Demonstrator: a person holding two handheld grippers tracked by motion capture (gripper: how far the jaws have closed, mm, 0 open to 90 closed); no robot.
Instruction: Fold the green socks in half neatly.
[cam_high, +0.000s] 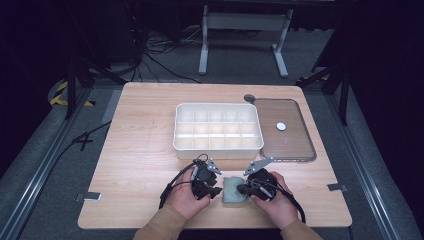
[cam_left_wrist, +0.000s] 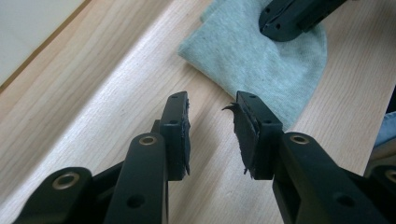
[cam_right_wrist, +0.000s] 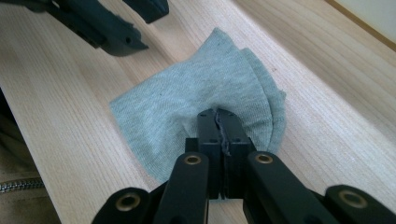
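A pale wooden table (cam_high: 145, 150) fills the high view, a person's two sleeved forearms coming in at its near edge; at the table's middle sits a white compartment tray (cam_high: 218, 126), its many cells divided by thin walls; just beside it on the right lies a flat brown lid (cam_high: 295, 140) with a small white round piece (cam_high: 281, 126) resting on it. Near the front edge, between the two hands, a folded grey-green cloth (cam_high: 233, 189) lies flat on the wood, well apart from the tray; in the right gripper view its layered edges fan out across the grain (cam_right_wrist: 196, 102). The right gripper (cam_high: 243, 189) presses down on the cloth's right side, its jaws brought together and pinching a small fold of the fabric, which puckers around the tips (cam_right_wrist: 217, 114). The left gripper (cam_high: 216, 191) stands just at the cloth's left side; in the left gripper view its jaws stand apart with bare wood between them (cam_left_wrist: 212, 112), the cloth's near corner (cam_left_wrist: 261, 60) just past the tips, untouched by either pad; the right gripper's dark tip (cam_left_wrist: 289, 18) rests on the fabric farther off.
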